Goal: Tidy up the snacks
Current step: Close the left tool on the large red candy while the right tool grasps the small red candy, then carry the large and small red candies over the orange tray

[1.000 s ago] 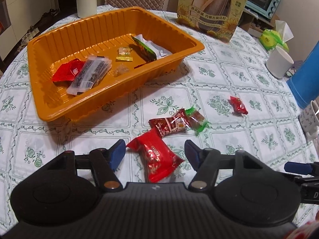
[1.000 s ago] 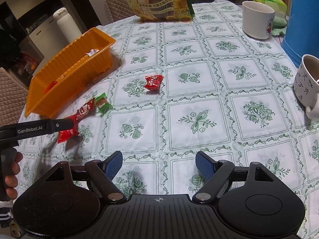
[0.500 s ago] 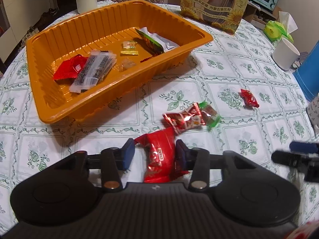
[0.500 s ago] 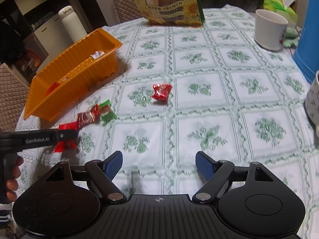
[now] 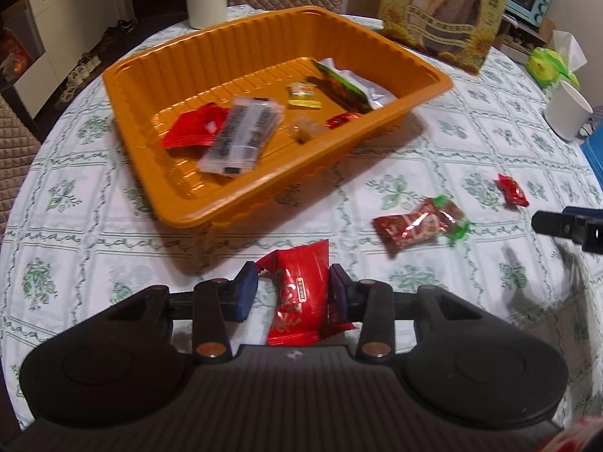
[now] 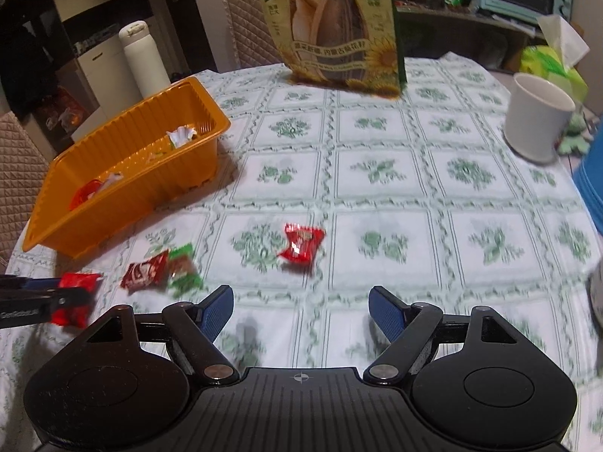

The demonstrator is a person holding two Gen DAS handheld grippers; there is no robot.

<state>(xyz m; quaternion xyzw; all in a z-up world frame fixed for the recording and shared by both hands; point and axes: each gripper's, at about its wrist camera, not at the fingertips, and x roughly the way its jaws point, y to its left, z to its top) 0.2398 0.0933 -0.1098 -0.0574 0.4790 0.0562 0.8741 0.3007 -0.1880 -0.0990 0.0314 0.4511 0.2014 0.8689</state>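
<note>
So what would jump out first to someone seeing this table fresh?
Probably the orange tray at the left, holding several wrapped snacks. Next, the red snack packet pinched in the left gripper near the table's front edge. The big sunflower seed bag stands at the back.

Black ribbed gripper (image 6: 301, 310) bodies; blue-padded jaws; coppery pivot screws.

red snack packet (image 5: 301, 293) between fingers (image 5: 245, 293), off tablecloth
</note>
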